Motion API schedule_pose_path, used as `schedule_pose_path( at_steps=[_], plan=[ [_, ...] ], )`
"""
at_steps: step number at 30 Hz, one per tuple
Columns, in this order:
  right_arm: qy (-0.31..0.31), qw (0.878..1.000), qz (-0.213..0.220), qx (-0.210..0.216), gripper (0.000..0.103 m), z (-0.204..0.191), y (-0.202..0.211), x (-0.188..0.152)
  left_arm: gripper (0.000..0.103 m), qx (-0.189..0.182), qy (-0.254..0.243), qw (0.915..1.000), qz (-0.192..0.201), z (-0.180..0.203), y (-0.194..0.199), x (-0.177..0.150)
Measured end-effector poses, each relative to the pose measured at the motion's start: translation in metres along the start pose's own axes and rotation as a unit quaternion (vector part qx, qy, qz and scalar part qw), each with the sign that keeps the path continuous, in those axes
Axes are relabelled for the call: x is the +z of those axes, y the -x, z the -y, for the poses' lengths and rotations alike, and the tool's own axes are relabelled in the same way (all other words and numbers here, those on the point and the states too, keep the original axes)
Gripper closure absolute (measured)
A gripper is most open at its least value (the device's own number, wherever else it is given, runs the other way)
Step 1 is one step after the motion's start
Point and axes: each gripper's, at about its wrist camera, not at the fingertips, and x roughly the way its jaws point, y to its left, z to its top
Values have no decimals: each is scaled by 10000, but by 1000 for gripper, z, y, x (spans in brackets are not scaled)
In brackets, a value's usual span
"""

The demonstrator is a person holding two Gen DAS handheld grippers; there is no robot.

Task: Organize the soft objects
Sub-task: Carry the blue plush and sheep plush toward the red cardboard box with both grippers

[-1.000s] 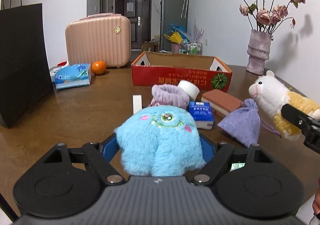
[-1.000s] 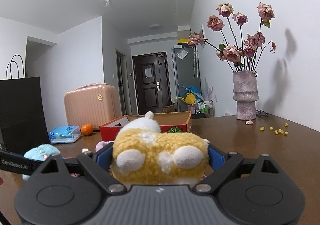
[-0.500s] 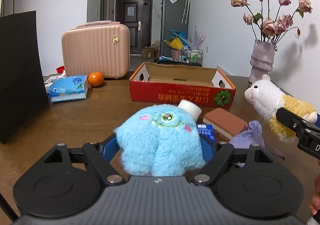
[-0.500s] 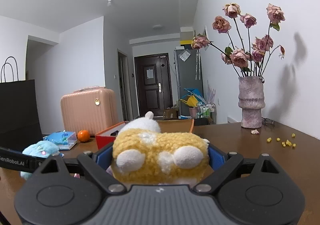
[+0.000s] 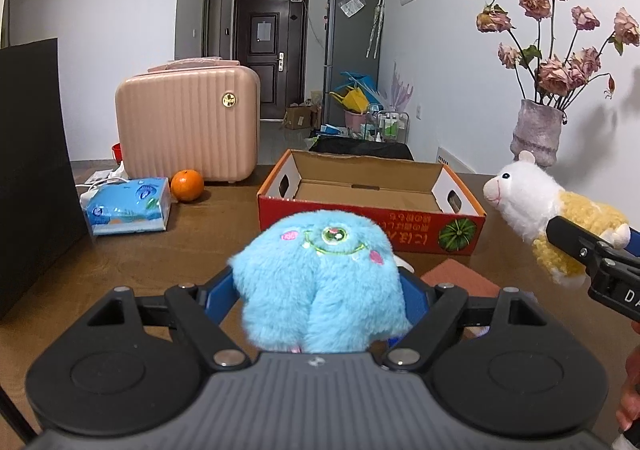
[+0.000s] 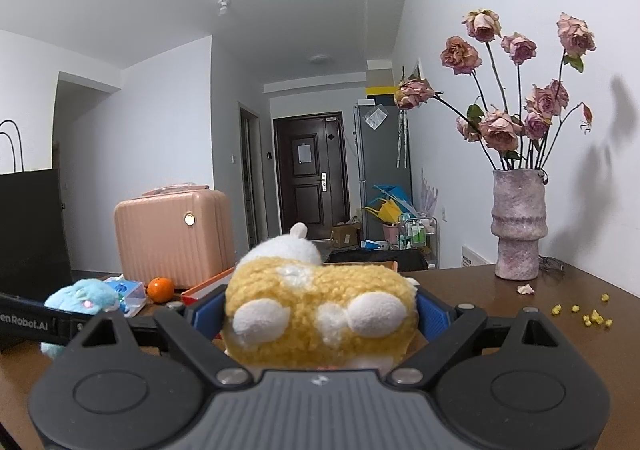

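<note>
My left gripper (image 5: 320, 290) is shut on a fluffy blue one-eyed monster plush (image 5: 320, 274), held above the brown table (image 5: 192, 250). My right gripper (image 6: 320, 310) is shut on a yellow and white alpaca plush (image 6: 320, 310). That alpaca plush (image 5: 532, 206) also shows at the right of the left wrist view, level with the open red cardboard box (image 5: 372, 206) just ahead. The blue plush (image 6: 82, 298) appears at the left of the right wrist view. The box (image 6: 204, 288) is mostly hidden there behind the alpaca.
A pink suitcase (image 5: 188, 122), an orange (image 5: 187, 185) and a blue tissue pack (image 5: 128, 206) sit back left. A black paper bag (image 5: 32, 170) stands at the left edge. A vase of dried roses (image 6: 518, 226) stands back right, yellow crumbs (image 6: 588, 314) near it. A terracotta sponge (image 5: 460, 276) lies under my left gripper.
Both grippers rose and advanced toward the red box with their plush toys. The purple items, white roll and blue pack on the table slipped out of the left wrist view.
</note>
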Motion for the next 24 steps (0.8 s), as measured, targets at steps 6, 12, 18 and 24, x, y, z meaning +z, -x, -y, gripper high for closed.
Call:
schedule_pose_path(
  at_steps=[6, 12, 18, 24],
  plan=[
    [-11, 10000, 7, 26, 10, -2, -21, 9, 21, -12, 63, 10000, 19, -5, -17, 18],
    [-45, 10000, -18, 58, 10, 1, -44, 18, 21, -28, 45, 9999, 91, -6, -32, 35],
    [-50, 9999, -65, 62, 10, 2, -69, 23, 21, -56, 29, 9999, 98, -4, -54, 50],
    [-32, 9999, -164, 40, 10, 5, -99, 27, 21, -71, 30, 10000, 60, -2, -84, 65]
  ],
)
